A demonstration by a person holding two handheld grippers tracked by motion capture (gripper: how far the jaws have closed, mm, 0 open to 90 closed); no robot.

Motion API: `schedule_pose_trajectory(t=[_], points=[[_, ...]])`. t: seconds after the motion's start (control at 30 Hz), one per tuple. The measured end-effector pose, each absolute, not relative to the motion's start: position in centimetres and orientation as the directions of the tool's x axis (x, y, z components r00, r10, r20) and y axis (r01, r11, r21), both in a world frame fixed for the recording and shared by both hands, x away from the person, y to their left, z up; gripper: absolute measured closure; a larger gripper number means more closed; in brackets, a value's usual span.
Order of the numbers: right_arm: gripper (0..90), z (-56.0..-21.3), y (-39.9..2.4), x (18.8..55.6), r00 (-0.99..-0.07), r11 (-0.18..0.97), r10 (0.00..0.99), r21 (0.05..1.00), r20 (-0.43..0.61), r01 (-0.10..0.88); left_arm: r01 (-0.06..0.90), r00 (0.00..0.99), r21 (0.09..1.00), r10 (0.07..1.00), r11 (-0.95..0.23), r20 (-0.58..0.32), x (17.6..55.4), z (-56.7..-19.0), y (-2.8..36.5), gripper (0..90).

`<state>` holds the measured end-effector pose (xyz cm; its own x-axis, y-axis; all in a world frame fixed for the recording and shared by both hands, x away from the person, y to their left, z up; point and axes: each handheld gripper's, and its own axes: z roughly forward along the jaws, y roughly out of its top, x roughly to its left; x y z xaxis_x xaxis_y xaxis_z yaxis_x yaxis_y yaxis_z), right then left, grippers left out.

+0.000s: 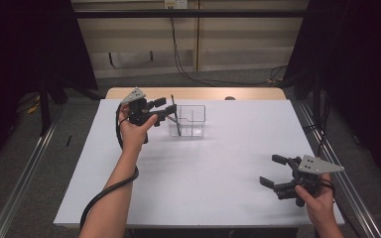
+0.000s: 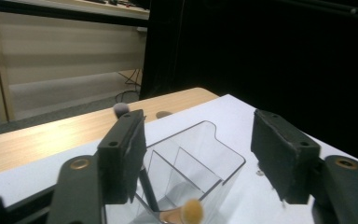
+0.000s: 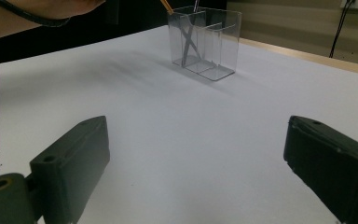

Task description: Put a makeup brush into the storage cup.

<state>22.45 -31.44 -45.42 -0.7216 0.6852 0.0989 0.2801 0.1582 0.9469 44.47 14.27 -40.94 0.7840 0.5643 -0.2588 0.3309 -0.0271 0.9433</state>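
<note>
In the high view the left gripper [image 1: 167, 109] sits in the upper left of the frame, just left of a clear plastic organizer [image 1: 188, 121] that stands on the white desk [image 1: 203, 173] above the centre of the picture. Its fingers [image 1: 170, 109] are parted, well short of full spread, and grip nothing. A dark pencil [image 1: 175, 117] leans tilted inside the organizer's left compartment, its top end right by those fingers. In the left gripper view the two black fingers stand apart over the organizer [image 2: 191, 163], with the pencil [image 2: 148, 191] slanting down inside next to the left finger, and a blurred orange tip at the bottom edge. The right gripper [image 1: 275, 172] lies in the lower right of the high view, well apart from the organizer, its fingers spread wide and empty above bare desk.
</note>
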Motion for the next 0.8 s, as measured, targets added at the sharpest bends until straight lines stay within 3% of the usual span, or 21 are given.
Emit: schedule_pose_trajectory(t=[0.3, 0.5, 0.8], points=[[6.3, -45.5, -31.3, 22.4, -0.723, 0.164, 0.684, 0.945, 0.097, 0.282, 0.345, 0.792, 0.939, 0.542, -0.018, -0.28, 43.7, -41.0, 15.0, 16.1], [6.3, -45.4, -31.3, 22.3, -0.722, 0.16, 0.684, 0.946, 0.1, 0.282, 0.353, 0.799, 0.936, 0.525, -0.014, -0.294, 42.9, -41.0, 15.3, 12.9], [6.3, -45.5, -31.2, 22.3, -0.725, 0.165, 0.682, 0.946, 0.095, 0.28, 0.304, 0.813, 0.952, 0.53, -0.033, -0.241, 41.8, -40.6, 16.2, 10.7]])
